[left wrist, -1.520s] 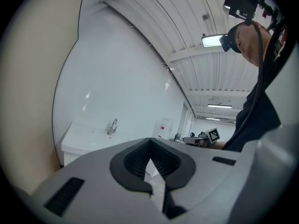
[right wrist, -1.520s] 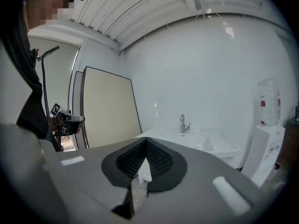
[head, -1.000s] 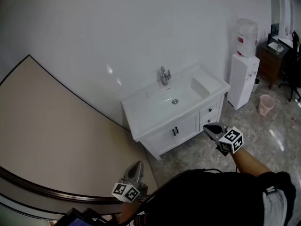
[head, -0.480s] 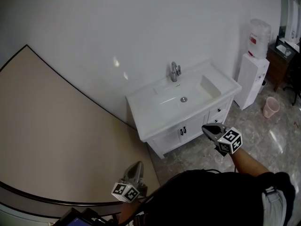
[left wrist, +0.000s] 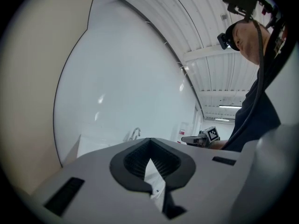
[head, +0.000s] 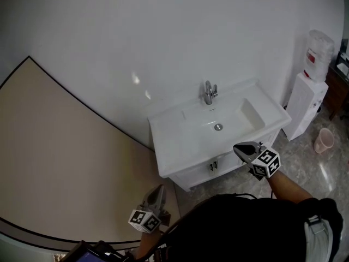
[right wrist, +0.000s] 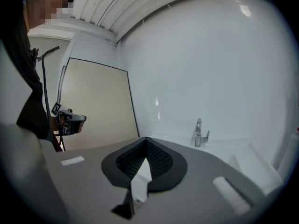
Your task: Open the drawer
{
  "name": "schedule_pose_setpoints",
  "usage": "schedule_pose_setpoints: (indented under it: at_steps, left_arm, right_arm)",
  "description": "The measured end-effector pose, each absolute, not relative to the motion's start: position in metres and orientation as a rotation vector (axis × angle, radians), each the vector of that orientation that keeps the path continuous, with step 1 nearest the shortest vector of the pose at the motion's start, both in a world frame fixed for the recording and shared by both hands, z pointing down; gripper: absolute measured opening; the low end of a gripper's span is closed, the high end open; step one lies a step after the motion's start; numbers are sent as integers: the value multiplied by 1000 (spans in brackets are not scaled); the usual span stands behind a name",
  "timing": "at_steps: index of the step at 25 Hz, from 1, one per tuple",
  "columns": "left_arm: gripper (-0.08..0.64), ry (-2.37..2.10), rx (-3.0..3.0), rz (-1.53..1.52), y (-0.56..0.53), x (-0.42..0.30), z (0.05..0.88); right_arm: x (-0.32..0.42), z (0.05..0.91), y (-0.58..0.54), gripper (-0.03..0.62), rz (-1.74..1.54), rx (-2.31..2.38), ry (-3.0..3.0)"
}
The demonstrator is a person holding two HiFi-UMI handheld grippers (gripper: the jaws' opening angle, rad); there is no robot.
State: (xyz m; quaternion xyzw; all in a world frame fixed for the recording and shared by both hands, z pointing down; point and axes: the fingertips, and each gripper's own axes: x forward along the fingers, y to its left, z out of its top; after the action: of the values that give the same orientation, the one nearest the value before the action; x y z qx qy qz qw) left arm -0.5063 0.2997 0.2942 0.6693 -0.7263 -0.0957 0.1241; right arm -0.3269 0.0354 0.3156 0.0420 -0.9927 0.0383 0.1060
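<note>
Wall (head: 163,31): one, white, along the far side.
Panel (head: 60,162): one, beige, on the left.
Cabinet (head: 185,146): one, white, with a sink on top. It now fills more of the head view and sits nearer its middle than a second ago.
Meaning: the person is closing in, so this looks like the approach; no pull has begun.
Drawer: on the right of the cabinet front, under the counter (the right gripper now covers it in the head view).
Water cooler (head: 311,91): one, far right.
Bin (head: 324,141): one, pink, near the cooler.
Left gripper (head: 160,191): jaws together, holding nothing, well short of the cabinet.
Right gripper (head: 240,147): jaws together, holding nothing, just in front of the cabinet.
Tap (head: 209,93): one.
Door handles (head: 212,166): two, dark.
</note>
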Motion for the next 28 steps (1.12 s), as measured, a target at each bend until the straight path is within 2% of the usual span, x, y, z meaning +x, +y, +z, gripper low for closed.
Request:
schedule_pose_setpoints:
  at_steps: [9,13,21,28]
  left_arm:
    - [-5,-2168,1891,-283,196,-498,289]
    - [-5,-2155,1889,-281,161,-522,307]
    - [-5,-2121,1928,-294,136,-529,305]
    - [-5,-2005,2024,-301,105,-625,305]
  right_arm:
    - [-339,309,-70,-2,104,10,-2943]
    - [-362,328,-107,-2,121,26,-2938]
    - [-360,329,-128,-2,151,72,-2932]
    - [-437,319,-137,-2,133,197,-2918]
